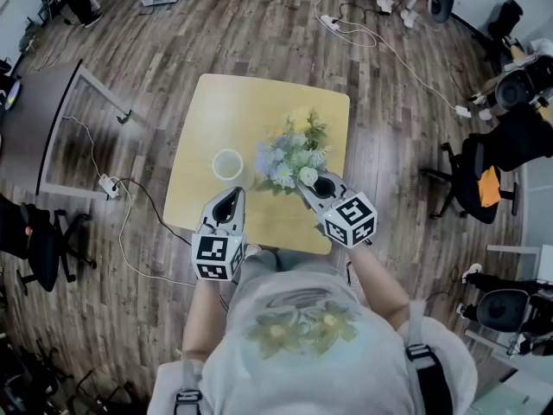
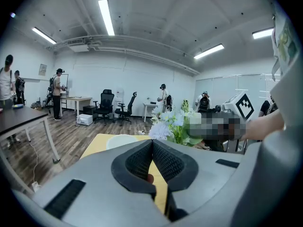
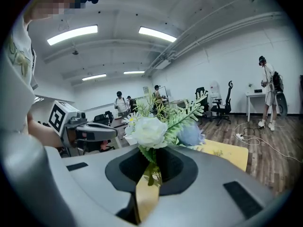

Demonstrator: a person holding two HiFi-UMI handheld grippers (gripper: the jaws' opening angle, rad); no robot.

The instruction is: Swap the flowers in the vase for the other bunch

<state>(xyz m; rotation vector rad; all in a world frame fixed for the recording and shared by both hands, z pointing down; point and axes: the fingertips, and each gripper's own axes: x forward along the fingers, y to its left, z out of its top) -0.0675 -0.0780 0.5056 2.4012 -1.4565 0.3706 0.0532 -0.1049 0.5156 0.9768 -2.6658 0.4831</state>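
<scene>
Pale yellow wooden table seen from above, with a person standing at its near edge and holding a gripper in each hand.

A round white vase stands left of the table's middle, toward the near edge. Its mouth looks empty from above.

Just right of the vase, a bunch of flowers in white, pale blue and green hangs over the table's right half. I cannot make out a second bunch with certainty.

The right gripper has its jaws clamped on the bunch's thin green stems, low down under the heads. A white rose, a blue bloom and fern-like leaves fan out above the grip.

The left gripper is at the near edge, in front of the vase. Its jaws are pressed together with nothing between them.

The bunch is likely light and looks artificial. The stems are probably thin, bendy and slick, and the top is wide and floppy. The bundled stems below the leaves are the sound place to hold, since squeezing the heads would crush or shed petals. The narrow stem ends should slip into the vase easily. The vase looks light enough to tip if the bunch leans on its rim.
</scene>
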